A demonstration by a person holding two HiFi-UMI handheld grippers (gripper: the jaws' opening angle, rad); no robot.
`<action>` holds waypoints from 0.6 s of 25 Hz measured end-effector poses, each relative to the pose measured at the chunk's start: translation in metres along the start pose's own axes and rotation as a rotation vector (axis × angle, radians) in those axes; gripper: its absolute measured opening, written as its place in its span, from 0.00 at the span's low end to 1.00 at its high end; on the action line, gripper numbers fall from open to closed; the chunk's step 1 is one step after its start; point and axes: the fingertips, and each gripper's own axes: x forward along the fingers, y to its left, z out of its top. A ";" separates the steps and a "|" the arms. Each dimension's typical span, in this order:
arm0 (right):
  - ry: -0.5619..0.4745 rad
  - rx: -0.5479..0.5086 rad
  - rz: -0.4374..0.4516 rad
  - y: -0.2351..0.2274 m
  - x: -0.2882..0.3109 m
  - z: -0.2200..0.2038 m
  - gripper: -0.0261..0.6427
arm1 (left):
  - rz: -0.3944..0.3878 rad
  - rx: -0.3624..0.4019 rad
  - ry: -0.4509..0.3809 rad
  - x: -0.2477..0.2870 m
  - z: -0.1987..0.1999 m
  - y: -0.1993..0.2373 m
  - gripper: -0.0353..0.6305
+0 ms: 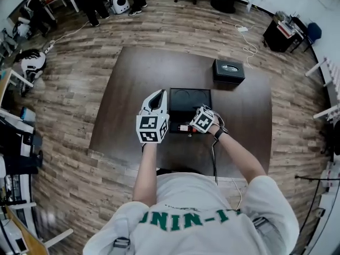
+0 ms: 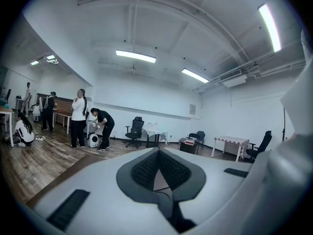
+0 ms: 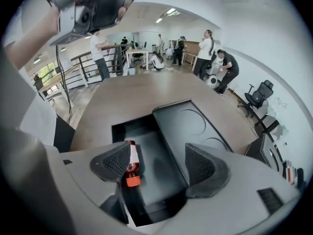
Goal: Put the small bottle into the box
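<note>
Over the middle of the dark wooden worktop (image 1: 127, 89), the person holds both tools close together above an open black box (image 3: 146, 146). The box's lid (image 3: 190, 126), stamped with round outlines, lies flat right against the tray.

The right claw (image 3: 161, 163) hangs just above the tray with its two ribbed pads spread wide and nothing gripped between them. The small bottle (image 3: 130, 163), red with an orange cap, lies on its side inside the box. It sits tight beside one pad, which partly hides it, and is well clear of the other. I can't tell whether that near pad actually touches it.

The left claw (image 2: 159, 152) points up and away across the room. Its tips are pressed together and it holds nothing.

Farther back on the worktop, apart from all this, sits a second black box (image 1: 228, 70), closed, with a pale oval mark on top. Across the wooden floor, a few people (image 2: 78, 116) stand near desks and office chairs.
</note>
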 end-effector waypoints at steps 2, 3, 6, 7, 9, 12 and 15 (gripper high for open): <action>-0.081 0.058 -0.045 -0.011 -0.018 0.011 0.58 | -0.002 0.004 -0.011 0.000 0.007 -0.004 0.07; -0.122 0.090 -0.065 -0.015 -0.029 0.017 0.58 | -0.004 0.007 -0.017 0.000 0.011 -0.006 0.07; -0.236 0.176 -0.130 -0.030 -0.066 0.037 0.55 | -0.014 0.016 -0.036 0.003 0.022 -0.011 0.07; -0.275 0.199 -0.153 -0.035 -0.078 0.043 0.54 | -0.017 0.018 -0.042 0.003 0.025 -0.014 0.07; -0.354 0.243 -0.195 -0.043 -0.104 0.055 0.54 | -0.026 0.023 -0.051 0.004 0.031 -0.020 0.07; -0.460 0.303 -0.251 -0.051 -0.140 0.069 0.52 | -0.039 0.032 -0.058 0.004 0.036 -0.030 0.07; -0.557 0.351 -0.304 -0.057 -0.173 0.080 0.50 | -0.047 0.038 -0.062 0.003 0.038 -0.037 0.07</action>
